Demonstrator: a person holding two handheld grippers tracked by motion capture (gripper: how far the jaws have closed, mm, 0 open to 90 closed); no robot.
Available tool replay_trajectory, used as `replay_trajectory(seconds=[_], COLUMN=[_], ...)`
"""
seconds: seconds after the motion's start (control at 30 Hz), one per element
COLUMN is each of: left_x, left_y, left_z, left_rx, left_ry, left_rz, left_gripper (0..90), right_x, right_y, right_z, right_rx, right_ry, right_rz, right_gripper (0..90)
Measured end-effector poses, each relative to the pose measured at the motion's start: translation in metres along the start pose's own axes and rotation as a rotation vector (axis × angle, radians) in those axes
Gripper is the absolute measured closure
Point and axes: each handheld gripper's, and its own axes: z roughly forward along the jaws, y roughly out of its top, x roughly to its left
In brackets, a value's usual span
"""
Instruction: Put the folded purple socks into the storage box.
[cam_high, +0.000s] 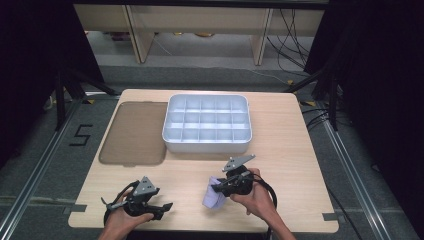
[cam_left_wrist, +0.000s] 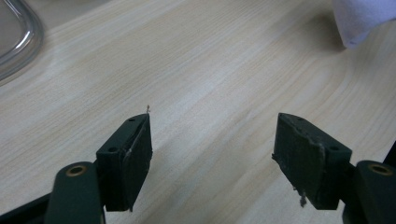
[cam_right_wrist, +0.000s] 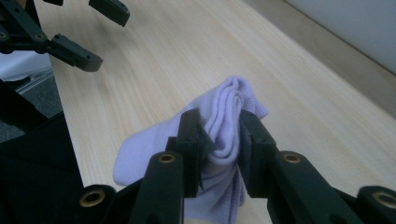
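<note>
A pale purple sock (cam_right_wrist: 140, 158) is bunched between the jaws of my right gripper (cam_right_wrist: 219, 119), which is shut on it. In the high view the sock (cam_high: 212, 199) hangs from the right gripper (cam_high: 218, 189) just above the wooden table (cam_high: 290, 165), near its front edge. My left gripper (cam_high: 164, 208) rests low at the front left, pointing toward the sock. In its own view the left gripper (cam_left_wrist: 212, 128) stands open over bare wood with nothing between its fingers. A corner of the sock (cam_left_wrist: 362, 18) lies at the top right of that view.
A white tray (cam_high: 206, 145) with several small compartments sits at the table's middle back. A brownish clear lid (cam_high: 132, 135) lies flat to its left, and its rim (cam_left_wrist: 21, 44) edges the left gripper view. Black drapes and cables surround the table.
</note>
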Motion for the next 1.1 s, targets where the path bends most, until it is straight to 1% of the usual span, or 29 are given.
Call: replay_trajectory(seconds=[0.03,0.1,0.17,0.2,0.23,0.27,0.3,0.37,0.4,0.43,0.47,0.5,0.53,0.57,0.6,0.63,0.67,0.7,0.73,0.77,0.8,0.83,0.87,0.9,0.93,0.97,1.03,1.07,1.1], left_x=[0.000,0.002,0.003,0.002,0.002,0.003,0.003,0.005,0.005,0.006,0.007,0.007,0.006,0.006,0.005,0.004,0.004,0.002,0.001,0.002,0.002,0.003,0.003,0.004,0.004,0.004,0.006,0.005,0.005], left_y=[-0.001,-0.001,-0.001,-0.002,-0.002,-0.003,-0.003,-0.004,-0.004,-0.004,-0.004,-0.004,-0.004,-0.004,-0.005,-0.004,-0.004,-0.004,-0.004,-0.004,-0.004,-0.004,-0.004,-0.004,-0.004,-0.005,-0.004,-0.004,-0.004], left_z=[0.000,-0.002,-0.003,-0.004,-0.005,-0.006,-0.006,-0.006,-0.006,-0.006,-0.007,-0.007,-0.007,-0.007,-0.006,-0.006,-0.006,-0.006,-0.005,-0.006,-0.005,-0.006,-0.006,-0.005,-0.005,-0.005,-0.006,-0.006,-0.006], left_rx=[-0.013,-0.005,-0.012,-0.025,-0.022,-0.021,-0.022,-0.019,-0.019,-0.013,-0.014,-0.017,-0.017,-0.015,-0.010,-0.012,-0.012,-0.011,-0.012,-0.007,-0.009,0.000,0.000,-0.007,-0.008,-0.007,-0.005,-0.010,-0.014], left_ry=[0.005,0.011,0.018,0.030,0.021,0.022,0.029,0.020,0.020,0.022,0.025,0.021,0.022,0.021,0.017,0.021,0.021,0.002,-0.002,0.006,0.007,-0.002,-0.002,0.002,0.009,0.008,0.014,0.021,0.017], left_rz=[-0.016,-0.011,-0.016,-0.041,-0.034,-0.025,-0.021,-0.030,-0.030,-0.029,-0.015,-0.017,-0.017,-0.021,-0.027,-0.023,-0.023,-0.011,-0.020,-0.003,-0.001,0.012,0.012,-0.002,-0.005,-0.024,-0.006,-0.008,-0.013], left_gripper=[26.4,24.4,24.3,24.2,24.2,24.1,24.0,23.9,23.9,23.9,23.8,23.8,23.8,23.8,23.8,23.8,23.8,23.7,23.7,23.7,23.7,23.7,23.7,23.7,23.6,23.5,23.3,23.2,23.1], right_x=[-0.001,-0.002,-0.004,-0.006,-0.006,-0.007,-0.007,-0.009,-0.009,-0.011,-0.014,-0.016,-0.018,-0.020,-0.020,-0.022,-0.022,-0.027,-0.029,-0.031,-0.032,-0.034,-0.034,-0.037,-0.040,-0.042,-0.045,-0.046,-0.048], right_y=[0.002,0.003,0.004,0.005,0.006,0.009,0.011,0.017,0.017,0.020,0.023,0.027,0.028,0.030,0.031,0.033,0.033,0.037,0.039,0.041,0.042,0.044,0.044,0.047,0.048,0.050,0.053,0.055,0.057], right_z=[-0.003,-0.006,-0.006,-0.008,-0.007,-0.009,-0.010,-0.014,-0.014,-0.016,-0.017,-0.020,-0.022,-0.024,-0.026,-0.028,-0.028,-0.032,-0.034,-0.036,-0.038,-0.041,-0.041,-0.045,-0.046,-0.048,-0.053,-0.056,-0.058], right_rx=[0.003,-0.005,-0.003,0.008,0.002,0.017,0.023,0.051,0.051,0.056,0.064,0.080,0.081,0.086,0.095,0.102,0.102,0.094,0.095,0.094,0.097,0.104,0.104,0.109,0.097,0.095,0.098,0.099,0.082], right_ry=[0.004,-0.005,-0.014,-0.023,-0.015,-0.033,-0.044,-0.059,-0.059,-0.061,-0.061,-0.079,-0.084,-0.097,-0.097,-0.107,-0.107,-0.113,-0.117,-0.126,-0.127,-0.127,-0.127,-0.141,-0.144,-0.140,-0.148,-0.146,-0.148], right_rz=[0.004,0.011,0.005,0.008,0.020,0.006,0.027,0.032,0.032,0.029,0.030,0.049,0.041,0.048,0.062,0.056,0.056,0.033,0.033,0.026,0.033,0.053,0.053,0.064,0.047,0.057,0.072,0.094,0.081], right_gripper=[73.2,73.2,73.2,73.2,73.2,73.2,73.2,73.2,73.2,73.2,73.2,73.2,73.2,73.2,73.2,73.2,73.2,73.2,73.2,73.2,73.2,73.2,73.2,73.2,73.2,73.2,73.2,73.2,73.2])
